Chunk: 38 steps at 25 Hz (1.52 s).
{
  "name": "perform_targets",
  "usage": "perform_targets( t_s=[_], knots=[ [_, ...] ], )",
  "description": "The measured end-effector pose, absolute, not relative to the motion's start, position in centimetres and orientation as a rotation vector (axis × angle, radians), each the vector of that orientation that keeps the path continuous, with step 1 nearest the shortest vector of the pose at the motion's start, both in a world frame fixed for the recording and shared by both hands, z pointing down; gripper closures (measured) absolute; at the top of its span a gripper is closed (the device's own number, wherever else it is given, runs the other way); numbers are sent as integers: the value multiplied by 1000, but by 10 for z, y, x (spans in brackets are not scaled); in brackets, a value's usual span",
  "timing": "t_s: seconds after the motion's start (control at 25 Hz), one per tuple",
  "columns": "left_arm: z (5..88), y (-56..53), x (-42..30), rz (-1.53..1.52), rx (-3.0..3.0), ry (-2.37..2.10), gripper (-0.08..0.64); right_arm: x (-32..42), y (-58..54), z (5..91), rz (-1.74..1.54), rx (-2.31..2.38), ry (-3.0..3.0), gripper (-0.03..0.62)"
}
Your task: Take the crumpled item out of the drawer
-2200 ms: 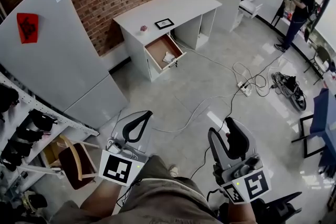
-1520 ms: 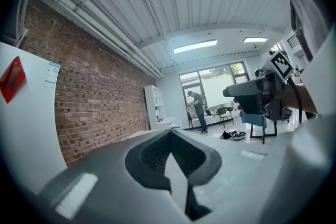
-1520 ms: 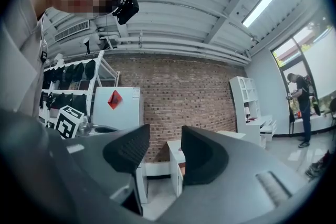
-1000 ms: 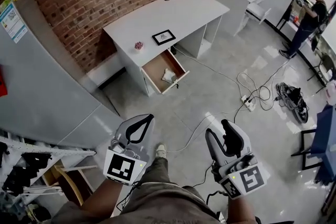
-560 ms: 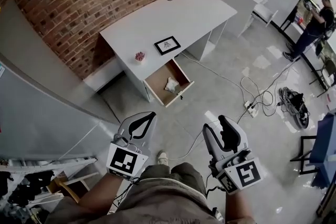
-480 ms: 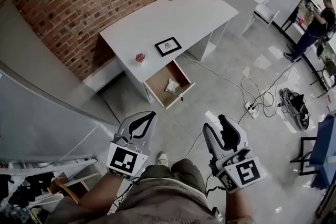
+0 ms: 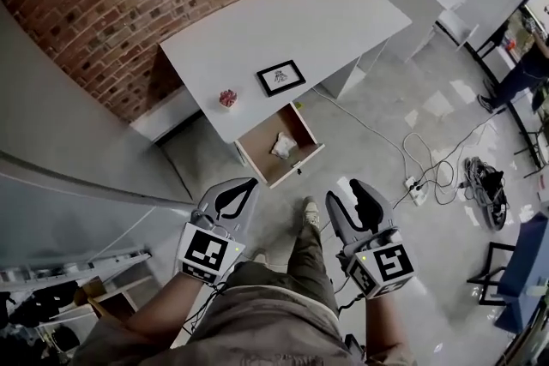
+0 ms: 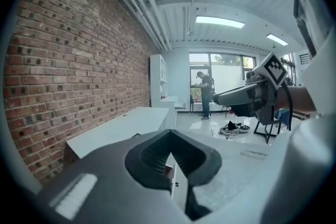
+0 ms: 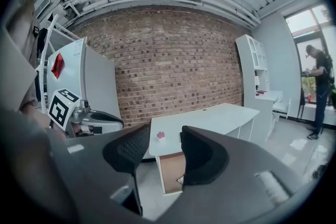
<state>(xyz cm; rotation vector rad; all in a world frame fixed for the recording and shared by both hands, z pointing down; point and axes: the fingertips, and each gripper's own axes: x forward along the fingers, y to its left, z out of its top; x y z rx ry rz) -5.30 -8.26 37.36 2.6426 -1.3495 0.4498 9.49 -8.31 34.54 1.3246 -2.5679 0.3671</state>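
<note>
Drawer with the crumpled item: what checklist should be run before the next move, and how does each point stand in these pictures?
1. Drawer open: ok.
2. Crumpled item in view and uncovered inside it: ok.
3. Right gripper empty, fingers apart: ok.
4. Left gripper empty, fingers together: ok if it only stands by.
5. Grippers within reach of the drawer: not ok, both are well short of it.
6. Power strip off the direct path: ok, it lies to the right.
</note>
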Motion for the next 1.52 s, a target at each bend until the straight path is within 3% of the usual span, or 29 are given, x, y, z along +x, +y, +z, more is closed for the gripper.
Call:
perform_targets(
  t_s=[0.84,1.52],
  knots=[
    [388,-279,1,508,2294,-1723,560,117,-307,388,441,705,-2669,373],
    [406,-263,-37,575,2141,-1810,560,82,-319,397,425,539,-2659,371]
  ],
)
